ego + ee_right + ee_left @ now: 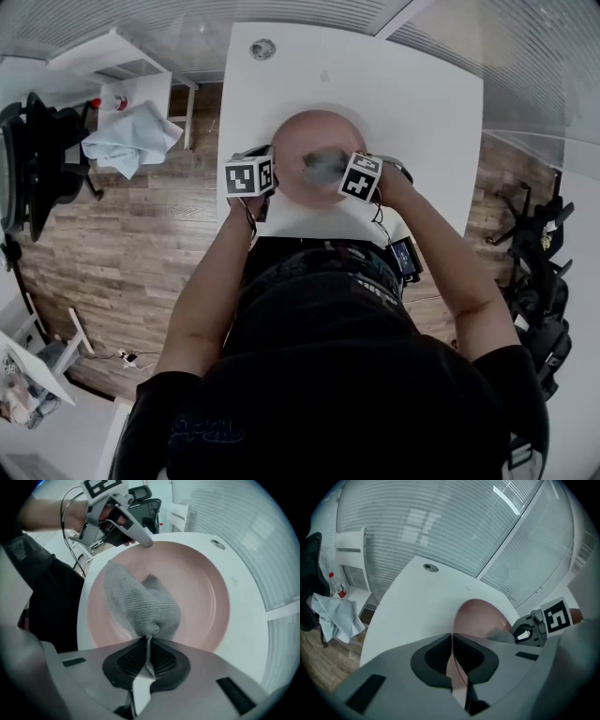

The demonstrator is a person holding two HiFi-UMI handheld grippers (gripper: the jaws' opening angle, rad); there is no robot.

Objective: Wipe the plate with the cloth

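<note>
Cloth (140,604), grey and bunched, hung from my right hand-held gripper (147,656), whose jaws were pinched tight on its upper fold. The wad lay directly below those jaws, inside the pink plate (201,592), resting on the plate's surface toward the side nearest me. My left hand-held gripper (451,639) had its jaws pressed together on the plate's near-left rim, which ran up between the pads. The plate sat on the white tabletop (394,84), between the two hand-held grippers.
</note>
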